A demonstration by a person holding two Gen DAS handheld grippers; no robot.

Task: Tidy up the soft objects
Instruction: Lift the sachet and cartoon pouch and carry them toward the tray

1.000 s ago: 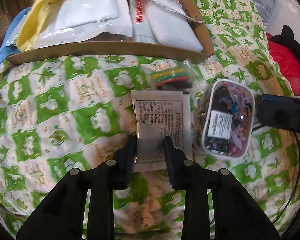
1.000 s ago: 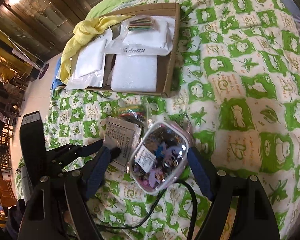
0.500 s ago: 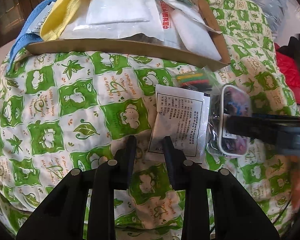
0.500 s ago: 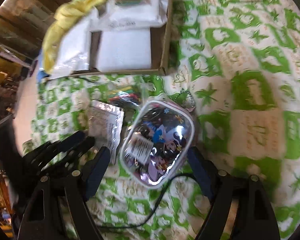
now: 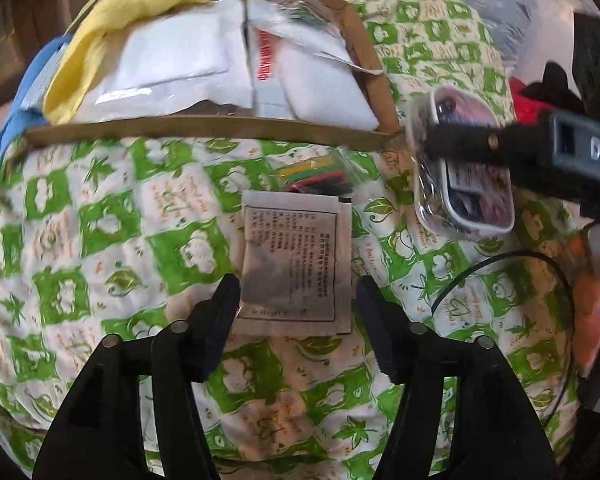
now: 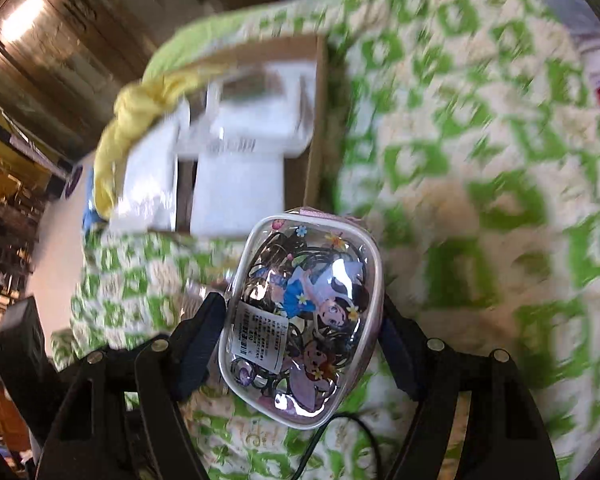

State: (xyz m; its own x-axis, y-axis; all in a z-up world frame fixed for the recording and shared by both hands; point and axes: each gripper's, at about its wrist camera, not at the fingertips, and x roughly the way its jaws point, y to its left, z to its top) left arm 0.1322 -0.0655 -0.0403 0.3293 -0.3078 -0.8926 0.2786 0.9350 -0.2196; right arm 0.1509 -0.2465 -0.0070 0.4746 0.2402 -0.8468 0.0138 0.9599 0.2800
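Since earlier: right gripper (image 6: 300,332) lifts pouch (image 6: 300,320), clamped; left gripper (image 5: 294,304) now spread around packet (image 5: 296,268). Carry pouch level into box (image 6: 316,120).

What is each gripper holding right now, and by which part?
The right gripper clamps the clear cartoon pouch by its two long sides. The left gripper holds nothing; its open fingers straddle the printed sachet.

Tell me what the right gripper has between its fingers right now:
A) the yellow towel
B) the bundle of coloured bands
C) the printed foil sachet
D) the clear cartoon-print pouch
D: in the right wrist view the right gripper is closed on both sides of the clear cartoon-print pouch, while the foil sachet lies on the quilt between the fingers of the open left gripper.
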